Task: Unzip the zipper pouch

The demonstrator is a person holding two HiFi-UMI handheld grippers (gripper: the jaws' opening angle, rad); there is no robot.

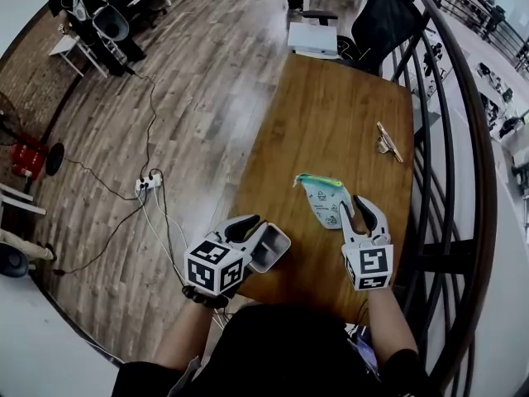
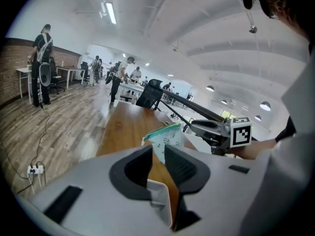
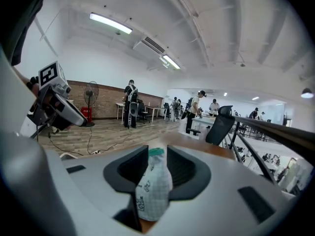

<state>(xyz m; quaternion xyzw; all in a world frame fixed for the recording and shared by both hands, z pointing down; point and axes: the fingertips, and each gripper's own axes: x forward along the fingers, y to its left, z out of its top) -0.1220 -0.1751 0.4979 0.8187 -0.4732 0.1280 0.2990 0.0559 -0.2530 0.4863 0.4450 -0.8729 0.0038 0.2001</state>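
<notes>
The zipper pouch (image 1: 324,198) is white with small prints and a green and yellow zipper edge. It stands on its edge on the wooden table (image 1: 331,114), near the front right. My right gripper (image 1: 359,205) is at the pouch's right end. In the right gripper view, the pouch's near end (image 3: 153,188) sits between the parted jaws of that gripper (image 3: 157,154), and the pads do not visibly press it. My left gripper (image 1: 263,228) hovers over the table's front left edge, apart from the pouch. Its jaws (image 2: 157,149) stand a narrow gap apart with nothing gripped. The pouch (image 2: 166,139) shows beyond them.
A small metal clip (image 1: 386,141) lies near the table's right edge. A black railing (image 1: 463,164) runs along the right side. A black office chair (image 1: 380,19) stands at the table's far end. A power strip (image 1: 149,182) and cables lie on the wooden floor to the left.
</notes>
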